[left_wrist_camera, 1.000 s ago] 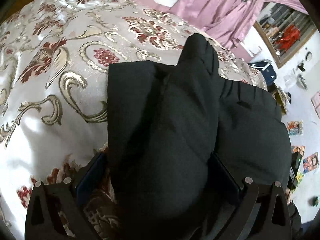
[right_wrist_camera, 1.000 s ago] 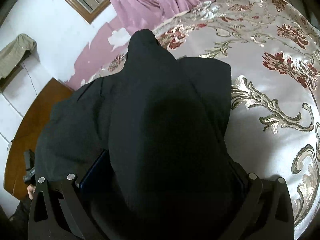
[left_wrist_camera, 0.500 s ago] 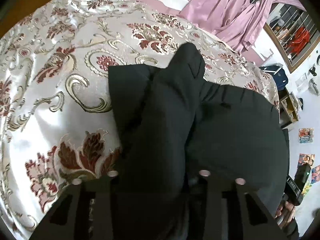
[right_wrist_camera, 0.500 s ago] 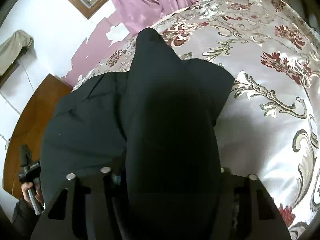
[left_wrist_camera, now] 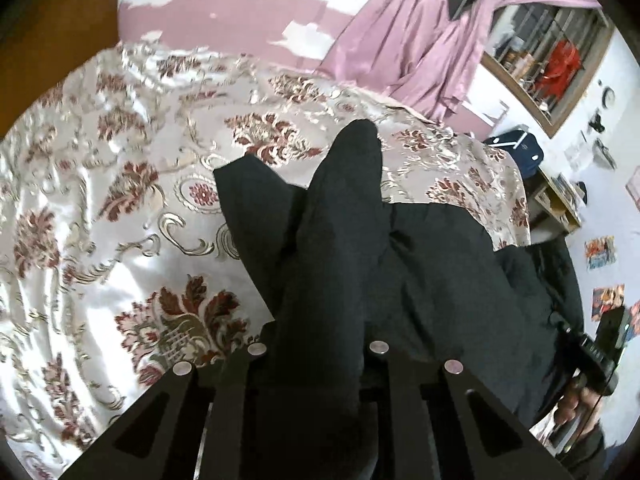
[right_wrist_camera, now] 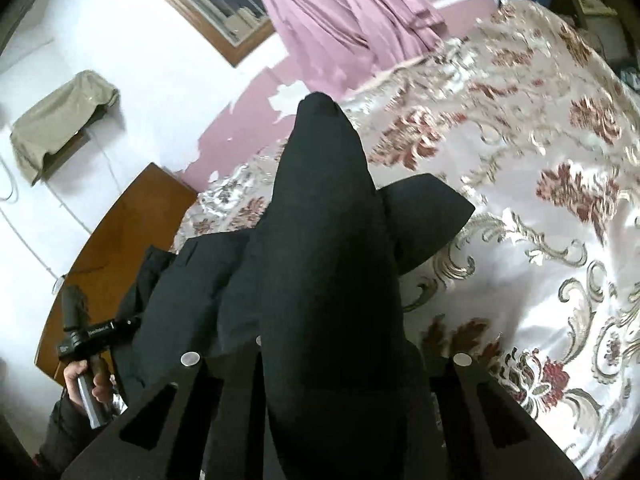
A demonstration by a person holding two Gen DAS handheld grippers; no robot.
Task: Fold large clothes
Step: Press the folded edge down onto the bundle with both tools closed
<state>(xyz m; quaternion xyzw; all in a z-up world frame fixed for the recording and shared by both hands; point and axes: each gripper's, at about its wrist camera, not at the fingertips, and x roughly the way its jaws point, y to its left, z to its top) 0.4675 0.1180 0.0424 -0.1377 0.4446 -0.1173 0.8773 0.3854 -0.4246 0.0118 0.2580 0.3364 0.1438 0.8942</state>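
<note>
A large black garment [left_wrist_camera: 420, 272] lies partly on a floral bedspread [left_wrist_camera: 100, 220], with its near edge raised off the bed. My left gripper [left_wrist_camera: 320, 364] is closing, and a thick fold of the black cloth is pinched between its jaws. In the right wrist view the same garment [right_wrist_camera: 320, 220] rises in a long ridge from my right gripper [right_wrist_camera: 324, 364], which is closing with the cloth pressed between its jaws. The pads of both grippers are buried in fabric. A sleeve tip [left_wrist_camera: 356, 136] points toward the far side of the bed.
The bedspread [right_wrist_camera: 560, 260] stretches wide around the garment. Pink curtains [left_wrist_camera: 420, 40] hang at the far wall by a barred window [left_wrist_camera: 552, 52]. A wooden board [right_wrist_camera: 120, 232] borders the bed. A hand [right_wrist_camera: 86, 384] grips the other handle.
Both grippers went from wide open around the garment's edge to pinched on it. Both then rose, pulling the cloth up off the bed into a ridge.
</note>
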